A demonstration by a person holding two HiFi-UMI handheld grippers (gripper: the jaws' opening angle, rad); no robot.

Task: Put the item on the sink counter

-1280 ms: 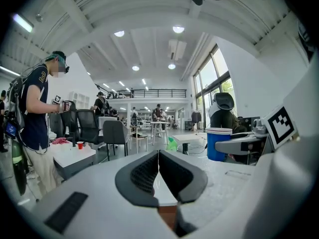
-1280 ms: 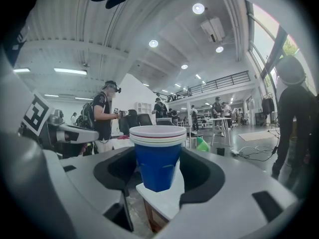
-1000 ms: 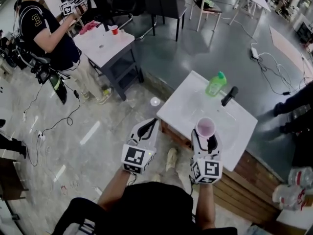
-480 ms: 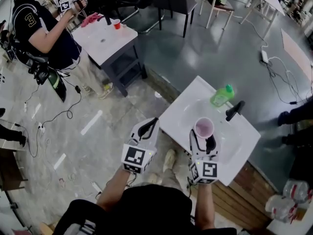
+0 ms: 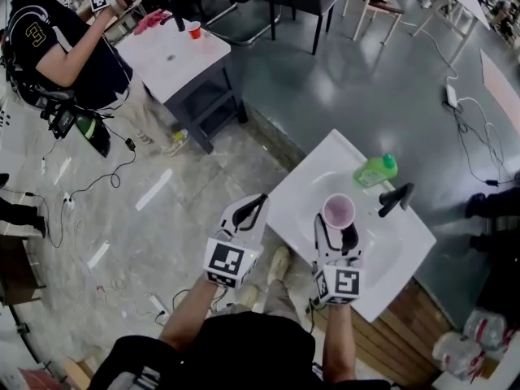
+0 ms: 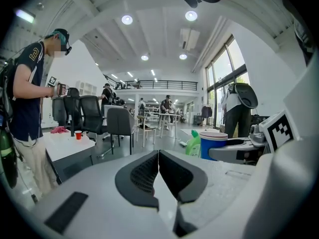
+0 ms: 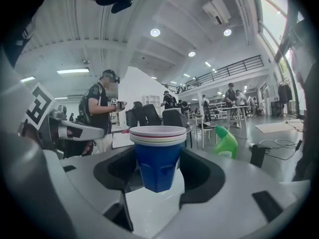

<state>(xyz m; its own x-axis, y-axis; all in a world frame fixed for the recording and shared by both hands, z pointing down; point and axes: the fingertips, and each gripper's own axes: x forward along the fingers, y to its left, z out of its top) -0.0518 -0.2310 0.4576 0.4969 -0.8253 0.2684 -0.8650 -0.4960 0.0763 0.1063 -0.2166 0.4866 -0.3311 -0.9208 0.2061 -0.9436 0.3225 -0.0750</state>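
Widely spread, right hand-held gripper clamps the cup stack.

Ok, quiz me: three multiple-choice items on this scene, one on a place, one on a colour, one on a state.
1. Where is the bottle? A: on the floor. B: on the sink counter by the faucet. C: on a chair.
2. The outer cup in the right gripper is: A: blue. B: red. C: green.
3. The left gripper is: A: open. B: shut on a cup. C: shut, empty.
Answers: 1 B, it sits beside the faucet; 2 A, the right gripper view shows blue; 3 C, its jaws meet with nothing between.
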